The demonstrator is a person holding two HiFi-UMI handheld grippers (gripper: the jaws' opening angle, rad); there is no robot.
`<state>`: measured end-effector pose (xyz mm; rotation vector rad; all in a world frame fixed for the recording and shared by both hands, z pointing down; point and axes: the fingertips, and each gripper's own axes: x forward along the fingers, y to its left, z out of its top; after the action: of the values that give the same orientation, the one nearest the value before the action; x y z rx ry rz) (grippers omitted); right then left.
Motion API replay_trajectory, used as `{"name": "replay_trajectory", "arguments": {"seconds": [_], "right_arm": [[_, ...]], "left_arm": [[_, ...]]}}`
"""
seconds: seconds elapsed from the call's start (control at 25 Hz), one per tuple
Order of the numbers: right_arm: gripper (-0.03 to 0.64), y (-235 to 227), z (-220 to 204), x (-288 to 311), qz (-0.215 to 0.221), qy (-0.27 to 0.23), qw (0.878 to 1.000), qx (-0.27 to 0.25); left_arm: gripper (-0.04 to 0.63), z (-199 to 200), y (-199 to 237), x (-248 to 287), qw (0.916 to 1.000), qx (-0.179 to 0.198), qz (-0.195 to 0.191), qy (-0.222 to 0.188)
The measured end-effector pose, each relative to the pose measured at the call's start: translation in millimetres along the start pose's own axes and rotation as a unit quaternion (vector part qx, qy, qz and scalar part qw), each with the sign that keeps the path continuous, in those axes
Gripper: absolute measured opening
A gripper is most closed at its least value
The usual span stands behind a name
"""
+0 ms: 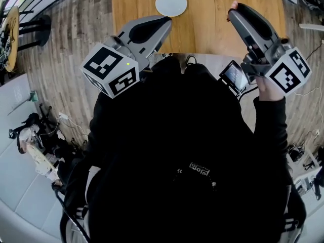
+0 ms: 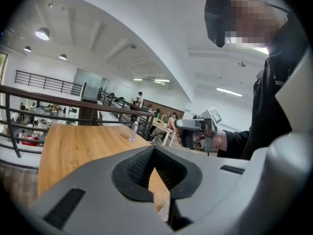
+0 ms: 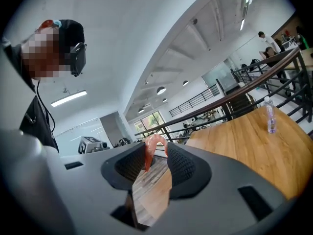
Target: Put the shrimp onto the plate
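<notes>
A round white plate [image 1: 171, 3] lies on the wooden table [image 1: 207, 24] ahead of me. My right gripper [image 1: 233, 9] is raised at the right, and an orange curled shrimp [image 3: 148, 151] is pinched between the tips of its jaws; a bit of that shrimp [image 1: 233, 4] shows at the tip in the head view. The right gripper [image 3: 155, 148] is shut on it, well above the table. My left gripper [image 1: 167, 20] is held up at the left, near the plate's near side. In its own view the left gripper [image 2: 154, 151] has its jaws together with nothing between them.
A clear water bottle [image 3: 268, 115] stands on the table by a dark railing [image 3: 230, 102]. Cables and clutter [image 1: 35, 135] lie on the floor at the left. A small screen [image 1: 235, 76] sits below the right gripper. The person's dark clothing fills the lower head view.
</notes>
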<state>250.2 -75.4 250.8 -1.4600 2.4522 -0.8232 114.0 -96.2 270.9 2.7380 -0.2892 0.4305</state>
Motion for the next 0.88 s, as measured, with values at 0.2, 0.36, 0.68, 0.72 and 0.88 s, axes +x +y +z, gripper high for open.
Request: {"name": "replay_trajectory", "arguments": {"seconds": [0.2,0.36,0.68,0.72,0.88], "right_arm": [[0.152,-2.1,4.2,-10.7,-0.024,-0.017,0.999,-0.015],[0.152,15.9,25.7,-9.8,-0.041,-0.025,0.998,-0.030],[0.152,-1.3,44.1,58.2,-0.048,-0.009,0.998,-0.047],[0.152,-5.0,39.6,66.2,-0.049,-0.007,0.998,-0.046],[0.152,-15.8,24.6,99.1,-0.048,0.003,0.998,-0.045]], "left_arm": [[-0.005,11.8,-6.9,18.5,0.9986,0.033,-0.040,-0.003],[-0.005,25.0,-11.3,9.4,0.9974,0.035,-0.063,-0.003],[-0.005,33.4,64.1,3.7,0.9983,0.019,-0.053,-0.012],[-0.005,26.9,72.4,4.0,0.9984,0.018,-0.053,-0.011],[-0.005,1.9,105.1,5.1,0.9985,0.006,-0.054,-0.001]]}}
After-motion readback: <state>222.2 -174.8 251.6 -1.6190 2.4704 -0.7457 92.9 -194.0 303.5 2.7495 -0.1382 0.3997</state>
